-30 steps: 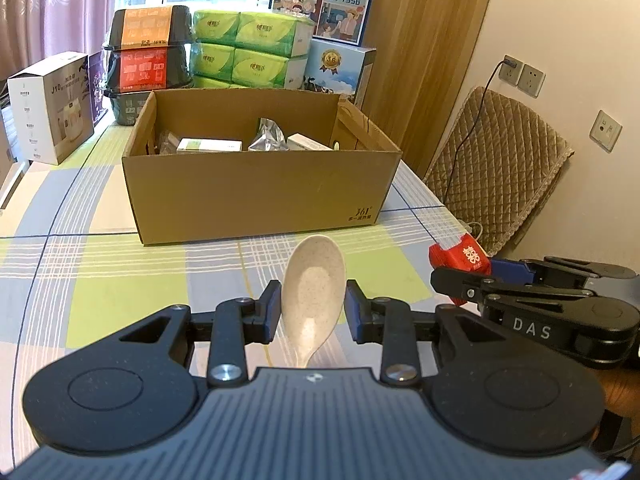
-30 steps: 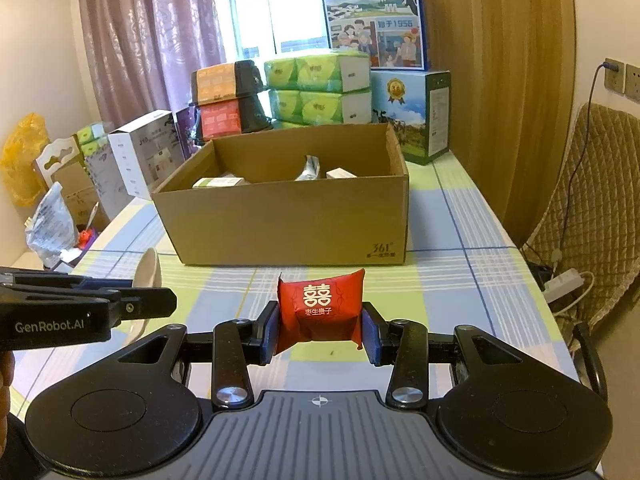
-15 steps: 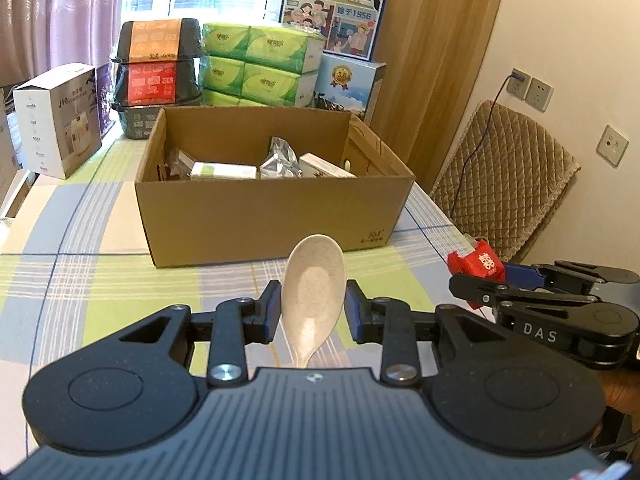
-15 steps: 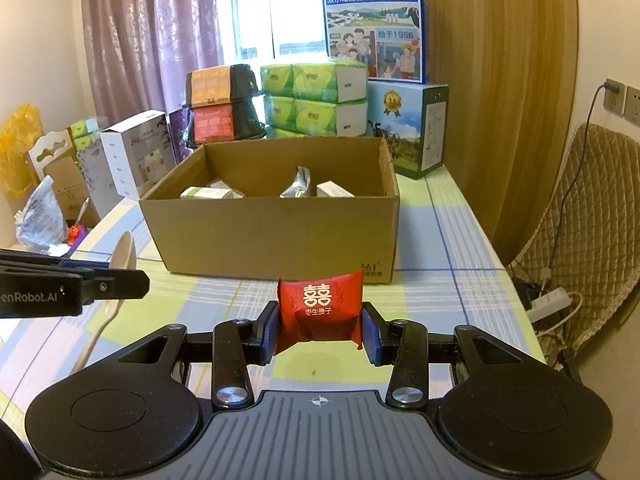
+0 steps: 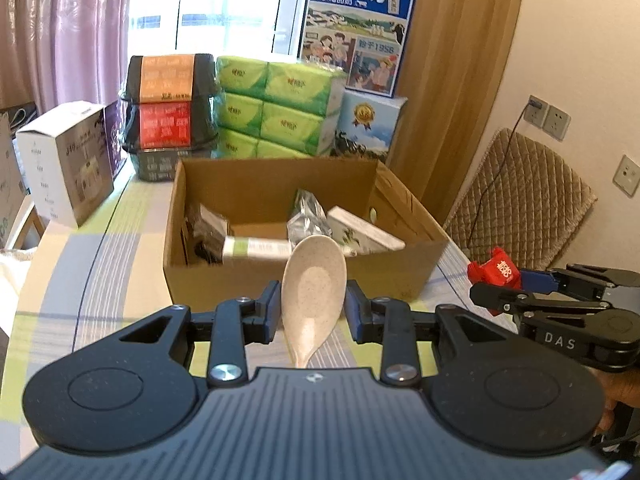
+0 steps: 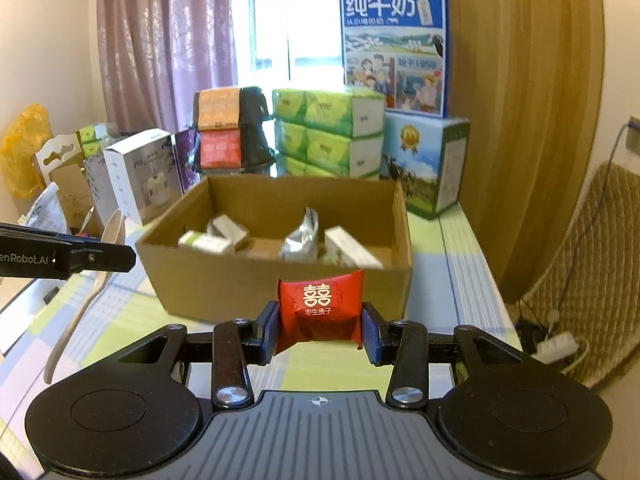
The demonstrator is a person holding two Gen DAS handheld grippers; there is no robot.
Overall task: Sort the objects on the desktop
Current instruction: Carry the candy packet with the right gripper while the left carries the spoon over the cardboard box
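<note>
My left gripper (image 5: 313, 305) is shut on a beige speckled spoon (image 5: 313, 292), bowl pointing up and forward, just before the near wall of an open cardboard box (image 5: 304, 280). In the right wrist view my right gripper (image 6: 320, 322) is shut on a red candy packet (image 6: 320, 306) with white characters, held above the table in front of the same box (image 6: 224, 284). The box holds small cartons and a silver foil pouch (image 6: 298, 238). Each gripper shows in the other's view: the right one with the packet (image 5: 496, 272), the left one with the spoon (image 6: 108, 236).
Behind the box stand green tissue packs (image 5: 276, 108), stacked black containers (image 5: 170, 108), milk cartons (image 5: 356, 36) and a white box (image 5: 66, 162). A checked tablecloth (image 6: 460, 264) covers the table. A quilted chair (image 5: 520, 204) and wall sockets are on the right.
Both grippers have risen and moved toward the box, so its inside now shows from above. Spoon and red packet stay held.
</note>
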